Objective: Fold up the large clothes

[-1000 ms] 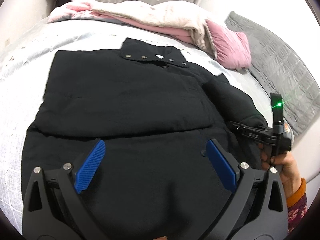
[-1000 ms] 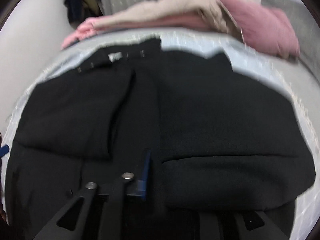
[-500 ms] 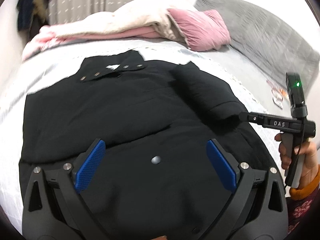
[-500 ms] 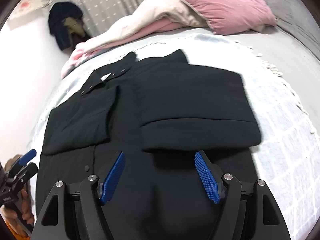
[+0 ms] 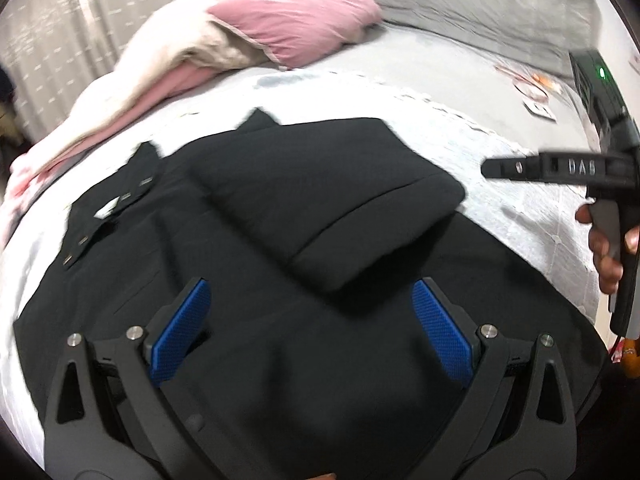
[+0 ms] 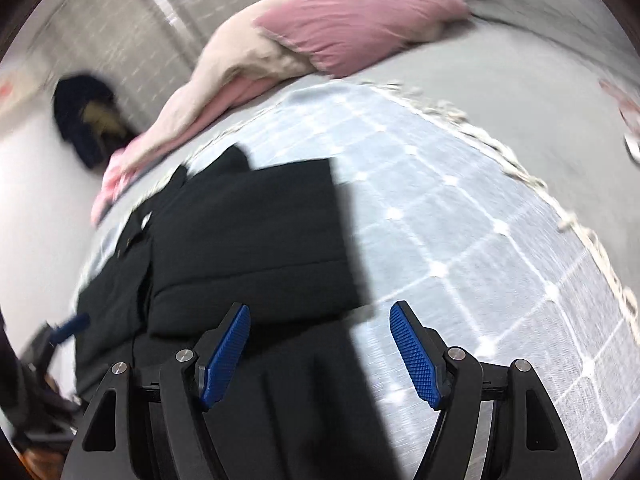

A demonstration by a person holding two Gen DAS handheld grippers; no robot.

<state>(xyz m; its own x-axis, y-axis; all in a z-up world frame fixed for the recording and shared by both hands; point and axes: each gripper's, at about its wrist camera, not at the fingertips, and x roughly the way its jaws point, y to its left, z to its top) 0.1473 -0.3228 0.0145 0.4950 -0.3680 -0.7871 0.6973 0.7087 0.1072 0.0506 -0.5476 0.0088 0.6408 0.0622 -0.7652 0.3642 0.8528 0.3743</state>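
Left wrist view: black coat flat on bed, sleeve folded across chest; left gripper hovering over hem, blue pads spread, gripping nothing; best pinched at hem corners, lifted evenly | Right wrist view: right gripper poised above coat's right edge, jaws wide, empty.

Left gripper spread wide above the black coat. Right gripper, apparently closed, hovers right of the coat's folded sleeve.
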